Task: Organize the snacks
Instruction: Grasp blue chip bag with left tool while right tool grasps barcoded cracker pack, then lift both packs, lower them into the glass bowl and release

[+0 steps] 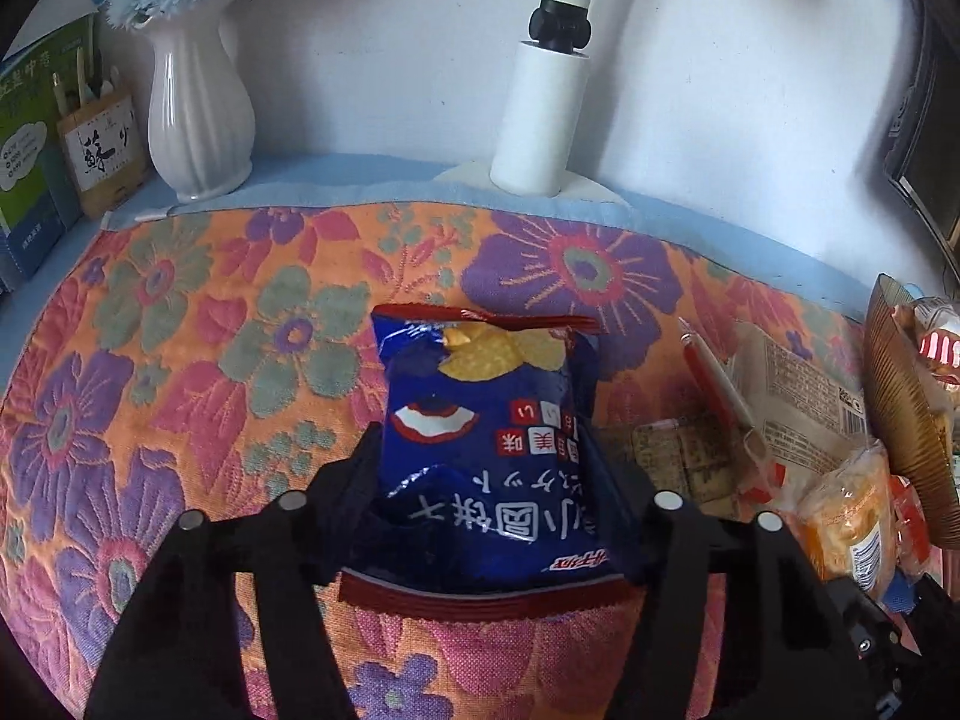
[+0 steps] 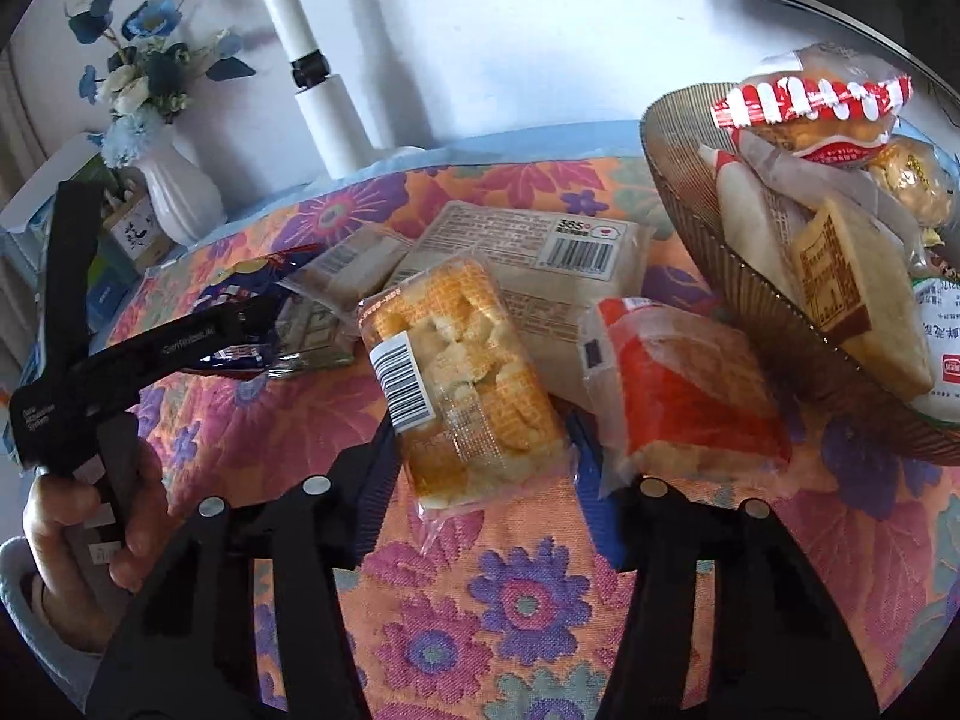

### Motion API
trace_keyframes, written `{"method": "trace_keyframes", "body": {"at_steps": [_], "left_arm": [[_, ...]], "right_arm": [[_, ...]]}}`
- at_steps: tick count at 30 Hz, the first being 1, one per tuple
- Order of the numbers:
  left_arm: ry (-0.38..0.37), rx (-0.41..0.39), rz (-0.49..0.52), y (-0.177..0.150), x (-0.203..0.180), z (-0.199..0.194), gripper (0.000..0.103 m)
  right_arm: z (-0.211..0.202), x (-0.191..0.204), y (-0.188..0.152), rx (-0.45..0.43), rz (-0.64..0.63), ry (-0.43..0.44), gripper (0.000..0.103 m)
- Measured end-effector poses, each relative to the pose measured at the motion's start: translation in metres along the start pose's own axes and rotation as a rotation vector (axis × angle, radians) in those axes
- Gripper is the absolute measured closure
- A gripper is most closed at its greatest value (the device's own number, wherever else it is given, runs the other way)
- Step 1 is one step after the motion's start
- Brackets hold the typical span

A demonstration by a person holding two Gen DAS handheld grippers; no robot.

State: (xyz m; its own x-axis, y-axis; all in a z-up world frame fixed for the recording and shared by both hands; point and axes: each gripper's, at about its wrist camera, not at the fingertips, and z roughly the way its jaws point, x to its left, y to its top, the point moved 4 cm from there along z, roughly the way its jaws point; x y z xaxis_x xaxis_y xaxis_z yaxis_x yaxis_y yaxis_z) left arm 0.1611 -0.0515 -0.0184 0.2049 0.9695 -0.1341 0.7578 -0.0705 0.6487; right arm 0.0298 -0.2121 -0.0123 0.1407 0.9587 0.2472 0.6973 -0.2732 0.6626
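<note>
Left wrist view: left tongs [image 1: 486,468] pinch the puffy, crushable blue chip bag [image 1: 486,438] mid-body; right tongs [image 2: 480,450] clamp the soft orange pastry pack [image 2: 462,384], six o'clock end.

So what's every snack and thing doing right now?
Left gripper: shut on the blue crinkly chip bag.
Right gripper: shut on the clear packet of yellow crackers.
Red-and-clear wrapped cake: lying on the flowery cloth.
Brown ribbed bowl: piled full of snacks.
White ribbed vase: upright, holding blue flowers.
</note>
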Motion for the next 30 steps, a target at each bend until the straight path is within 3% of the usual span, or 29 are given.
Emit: {"method": "trace_keyframes", "body": {"at_steps": [2, 6, 8, 15, 17, 19, 21, 22, 23, 25, 30], "left_arm": [[0.007, -0.009, 0.010, 0.002, 0.001, -0.012, 0.049], [-0.060, -0.021, -0.015, -0.007, 0.008, -0.051, 0.052], [-0.095, -0.015, -0.004, -0.024, 0.009, -0.069, 0.052], [-0.246, 0.058, 0.070, -0.100, 0.015, -0.108, 0.052], [-0.221, 0.062, 0.107, -0.112, 0.011, -0.109, 0.042], [-0.142, 0.069, 0.116, -0.120, 0.014, -0.106, 0.031], [-0.163, 0.083, 0.095, -0.125, 0.017, -0.105, 0.028], [-0.174, 0.091, 0.085, -0.128, 0.019, -0.106, 0.023], [-0.181, 0.094, 0.074, -0.129, 0.020, -0.106, 0.016], [-0.190, 0.089, 0.068, -0.128, 0.020, -0.103, 0.013], [-0.122, 0.071, 0.136, -0.123, 0.002, -0.096, 0.013]], "right_arm": [[-0.007, -0.001, -0.005, 0.016, 0.017, 0.030, 0.048], [-0.016, -0.010, -0.037, 0.136, 0.170, 0.235, 0.049], [-0.028, -0.015, -0.052, 0.137, 0.212, 0.260, 0.049], [-0.070, -0.009, -0.083, 0.075, 0.162, 0.139, 0.048], [-0.068, -0.008, -0.090, 0.084, 0.171, 0.128, 0.047], [-0.066, -0.007, -0.094, 0.080, 0.138, 0.127, 0.044], [-0.071, -0.001, -0.096, 0.063, 0.073, 0.106, 0.033], [-0.073, -0.001, -0.097, 0.055, 0.058, 0.100, 0.020], [-0.077, 0.000, -0.097, 0.035, 0.037, 0.090, 0.013], [-0.084, 0.003, -0.095, 0.009, -0.016, 0.066, 0.013], [-0.085, 0.005, -0.087, -0.012, -0.081, -0.006, 0.013]]}}
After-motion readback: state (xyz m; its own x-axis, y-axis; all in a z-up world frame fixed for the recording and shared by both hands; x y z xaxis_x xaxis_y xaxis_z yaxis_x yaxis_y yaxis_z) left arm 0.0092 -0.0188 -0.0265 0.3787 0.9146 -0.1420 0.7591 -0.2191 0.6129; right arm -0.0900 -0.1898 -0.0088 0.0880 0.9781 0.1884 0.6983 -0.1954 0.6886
